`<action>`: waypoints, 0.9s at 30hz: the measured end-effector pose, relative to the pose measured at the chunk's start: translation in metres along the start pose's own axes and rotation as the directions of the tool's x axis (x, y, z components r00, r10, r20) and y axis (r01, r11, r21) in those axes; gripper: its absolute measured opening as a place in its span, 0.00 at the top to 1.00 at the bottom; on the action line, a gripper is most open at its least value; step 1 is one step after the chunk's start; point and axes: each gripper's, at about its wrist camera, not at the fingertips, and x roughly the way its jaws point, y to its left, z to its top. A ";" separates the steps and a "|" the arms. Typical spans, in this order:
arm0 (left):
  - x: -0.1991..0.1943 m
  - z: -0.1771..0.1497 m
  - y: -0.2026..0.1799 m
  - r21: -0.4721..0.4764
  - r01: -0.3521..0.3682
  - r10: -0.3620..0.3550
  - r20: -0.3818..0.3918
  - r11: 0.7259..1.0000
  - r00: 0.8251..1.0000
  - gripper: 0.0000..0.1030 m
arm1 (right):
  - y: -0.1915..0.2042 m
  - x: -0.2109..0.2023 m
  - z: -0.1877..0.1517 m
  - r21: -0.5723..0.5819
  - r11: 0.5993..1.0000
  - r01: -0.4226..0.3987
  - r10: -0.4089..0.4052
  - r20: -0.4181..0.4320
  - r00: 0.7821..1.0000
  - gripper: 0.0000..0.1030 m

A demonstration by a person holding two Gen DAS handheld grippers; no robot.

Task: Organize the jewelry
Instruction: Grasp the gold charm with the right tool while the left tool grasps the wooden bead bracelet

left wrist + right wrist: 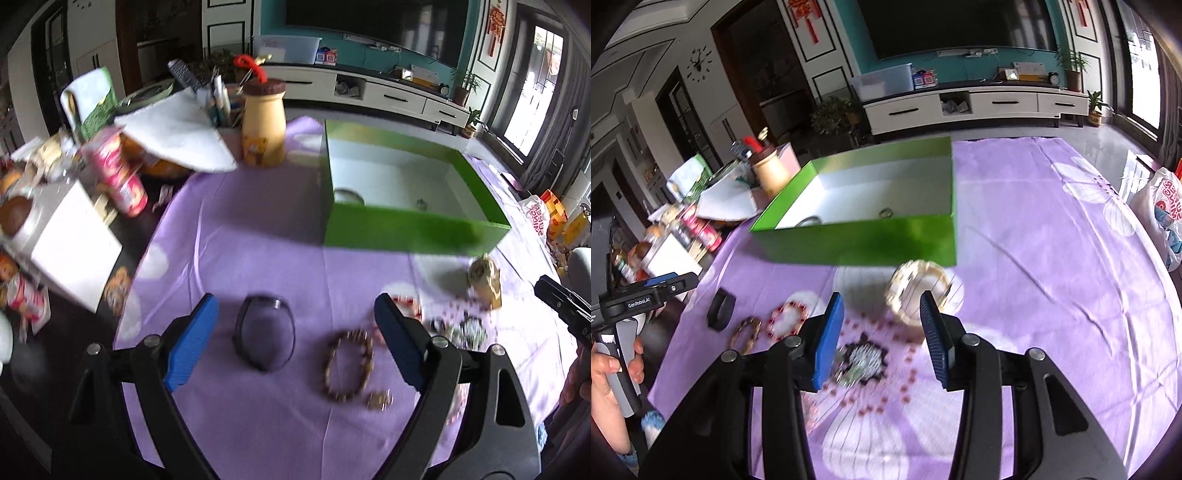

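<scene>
Jewelry on purple cloth, 2 tongs gaping wide, holding nothing.
Left gripper over dark bangle, wooden bead bracelet beside; right gripper before pale bracelet; green box beyond.

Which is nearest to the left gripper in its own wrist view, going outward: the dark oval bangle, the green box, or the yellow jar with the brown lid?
1. Dark oval bangle, between the open fingers.
2. Green box, ahead, right.
3. Yellow jar, farthest, beyond the box's left corner.
</scene>
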 end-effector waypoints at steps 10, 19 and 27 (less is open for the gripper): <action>-0.011 -0.049 0.010 -0.020 0.039 -0.040 -0.060 0.999 0.997 0.15 | 0.041 -0.009 -0.042 -0.087 0.991 -0.100 0.094 -0.079 0.992 0.58; -0.004 -0.078 0.012 -0.023 0.059 -0.061 -0.114 0.998 0.992 0.17 | 0.082 -0.001 -0.080 -0.192 0.962 -0.193 0.158 -0.183 0.970 0.58; 0.006 -0.082 0.018 -0.044 0.084 -0.089 -0.134 0.996 0.987 0.26 | 0.122 0.028 -0.089 -0.300 0.919 -0.256 0.190 -0.232 0.954 0.58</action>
